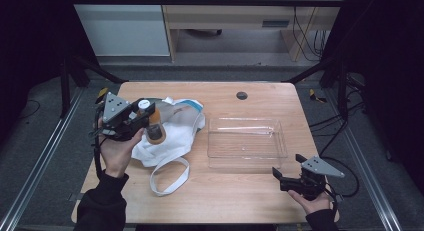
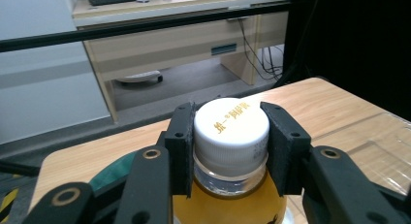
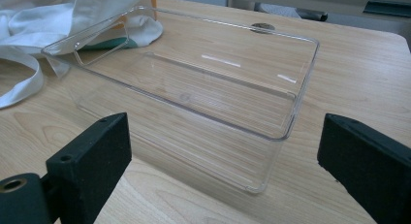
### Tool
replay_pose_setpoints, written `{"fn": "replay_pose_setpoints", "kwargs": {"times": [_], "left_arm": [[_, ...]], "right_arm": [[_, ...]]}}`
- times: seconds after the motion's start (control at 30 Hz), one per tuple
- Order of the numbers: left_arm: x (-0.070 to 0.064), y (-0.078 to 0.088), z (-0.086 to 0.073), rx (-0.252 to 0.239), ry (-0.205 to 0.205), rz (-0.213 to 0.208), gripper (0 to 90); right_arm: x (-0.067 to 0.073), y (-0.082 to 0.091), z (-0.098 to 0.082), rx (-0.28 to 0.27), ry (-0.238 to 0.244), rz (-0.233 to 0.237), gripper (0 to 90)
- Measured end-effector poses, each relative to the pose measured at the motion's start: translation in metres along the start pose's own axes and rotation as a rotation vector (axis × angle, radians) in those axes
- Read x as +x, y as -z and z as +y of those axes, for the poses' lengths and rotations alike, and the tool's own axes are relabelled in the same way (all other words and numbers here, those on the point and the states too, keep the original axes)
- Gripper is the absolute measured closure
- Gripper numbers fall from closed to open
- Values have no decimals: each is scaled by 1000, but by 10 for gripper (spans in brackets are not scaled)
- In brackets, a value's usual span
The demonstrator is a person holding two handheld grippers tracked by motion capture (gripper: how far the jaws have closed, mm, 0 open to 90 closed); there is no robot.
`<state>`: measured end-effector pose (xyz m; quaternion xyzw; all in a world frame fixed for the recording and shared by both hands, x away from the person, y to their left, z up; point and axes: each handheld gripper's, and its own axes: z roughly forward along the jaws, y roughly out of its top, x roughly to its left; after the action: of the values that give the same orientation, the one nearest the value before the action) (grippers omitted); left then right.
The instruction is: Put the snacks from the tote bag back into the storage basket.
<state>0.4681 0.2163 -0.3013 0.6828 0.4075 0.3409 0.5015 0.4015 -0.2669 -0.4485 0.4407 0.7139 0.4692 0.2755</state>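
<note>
Left gripper (image 1: 142, 122) fingers clamp the bottle (image 1: 154, 126) cap over the white bag (image 1: 175, 133); right gripper (image 1: 286, 167) fingers apart near the clear tray (image 1: 247, 153)

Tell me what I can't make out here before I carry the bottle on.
- Bottle: in the left gripper view the lower body is cut off by the bottom edge and flanked by the left gripper pads clamped on its cap.
- Cap print: too small to read.
- White bag: its inside is hidden by its own folds in the high view.
- Clear tray: the right gripper, open, hides none of it.
</note>
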Motion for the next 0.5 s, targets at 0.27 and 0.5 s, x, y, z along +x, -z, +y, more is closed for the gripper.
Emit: {"fn": "replay_pose_setpoints", "kwargs": {"times": [0.27,0.5], "left_arm": [[-22,5,7,-10,-33,-40,589],[-37,7,15,-25,-44,-65,589]], "right_arm": [[1,1,0,2,2,-2,54],[0,0,0,1,4,-2,54]]}}
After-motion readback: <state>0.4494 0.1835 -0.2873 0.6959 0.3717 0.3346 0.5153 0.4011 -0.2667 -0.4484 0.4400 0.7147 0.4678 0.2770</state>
